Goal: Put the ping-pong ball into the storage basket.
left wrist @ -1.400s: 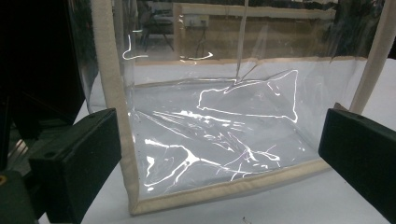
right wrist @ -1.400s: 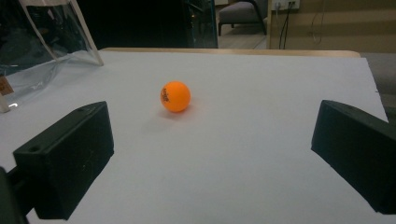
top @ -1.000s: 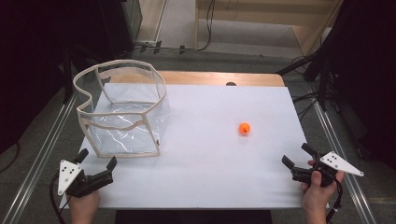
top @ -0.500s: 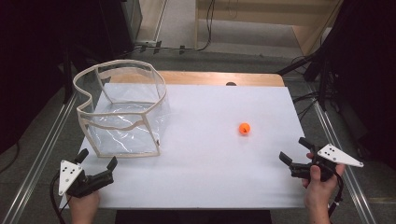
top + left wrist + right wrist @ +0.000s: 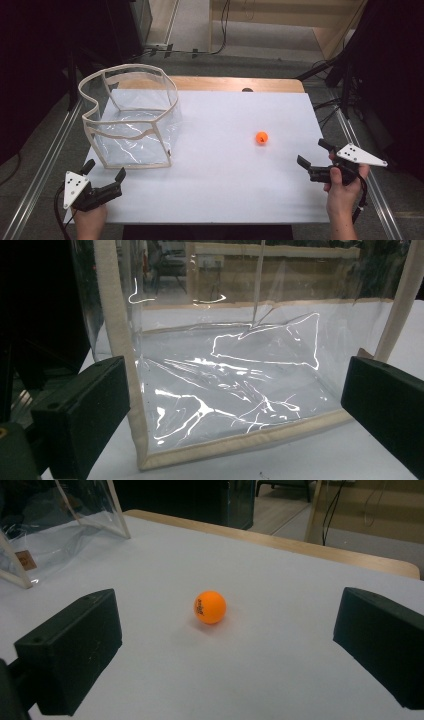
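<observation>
Nothing picked up yet, so the work looks to be at its very start. The small orange plastic ball sits alone on the white surface, right of centre, touching nothing. The right claw hovers low near the right edge, jaws spread wide and empty, aimed toward the ball but well apart from it. In the right gripper view the ball lies ahead between the two black jaws, farther out than their tips, so no contact.

The left claw rests near the front left corner, jaws wide apart too, holding nothing. It points at the clear plastic bag with cream fabric trim, which stands upright and open-topped on the left part of the surface. In the left gripper view the bag's front wall is just ahead of the jaws, not gripped; the bag looks empty.

Judgement: likely the ball goes into the bag. Left to do: reach, close on ball, lift, carry across, drop in.

Around: wooden strip at the far edge, dark cables on the floor beyond, metal rails at the sides. Nothing lies between the right claw and ball, or between ball and bag. Possible trouble: ball may roll when nudged; the bag's rim is floppy and uneven.
</observation>
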`<state>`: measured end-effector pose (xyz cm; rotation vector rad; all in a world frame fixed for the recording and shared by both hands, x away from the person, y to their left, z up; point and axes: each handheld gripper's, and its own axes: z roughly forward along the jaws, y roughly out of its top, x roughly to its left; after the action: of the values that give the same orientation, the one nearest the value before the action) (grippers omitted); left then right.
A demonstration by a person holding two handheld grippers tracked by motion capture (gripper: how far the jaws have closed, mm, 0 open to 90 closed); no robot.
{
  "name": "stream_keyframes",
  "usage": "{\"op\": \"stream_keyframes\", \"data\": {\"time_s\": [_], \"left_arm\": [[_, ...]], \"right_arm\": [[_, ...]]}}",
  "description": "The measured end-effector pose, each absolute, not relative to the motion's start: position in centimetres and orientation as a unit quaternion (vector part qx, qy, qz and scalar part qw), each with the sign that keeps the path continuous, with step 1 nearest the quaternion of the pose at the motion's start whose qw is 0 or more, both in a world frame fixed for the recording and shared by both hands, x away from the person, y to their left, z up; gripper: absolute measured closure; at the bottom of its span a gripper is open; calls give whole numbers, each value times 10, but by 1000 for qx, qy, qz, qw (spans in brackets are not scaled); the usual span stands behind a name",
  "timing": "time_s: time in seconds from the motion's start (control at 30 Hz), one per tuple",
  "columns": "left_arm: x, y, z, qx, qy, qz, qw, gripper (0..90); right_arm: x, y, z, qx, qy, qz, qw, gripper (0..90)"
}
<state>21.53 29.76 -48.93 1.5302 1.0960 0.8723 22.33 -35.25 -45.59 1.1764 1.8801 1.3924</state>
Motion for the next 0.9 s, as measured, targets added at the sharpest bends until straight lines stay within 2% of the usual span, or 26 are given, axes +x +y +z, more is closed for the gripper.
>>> {"op": "stream_keyframes", "data": {"time_s": [0.5, 0.9], "left_arm": [[215, 298, -489, 634, 455, 362, 510, 0], [215, 298, -489, 635, 454, 360, 511, 0]], "right_arm": [[240, -343, -447, 433, 719, 499, 215, 0], [257, -329, -437, 419, 748, 471, 207, 0]]}}
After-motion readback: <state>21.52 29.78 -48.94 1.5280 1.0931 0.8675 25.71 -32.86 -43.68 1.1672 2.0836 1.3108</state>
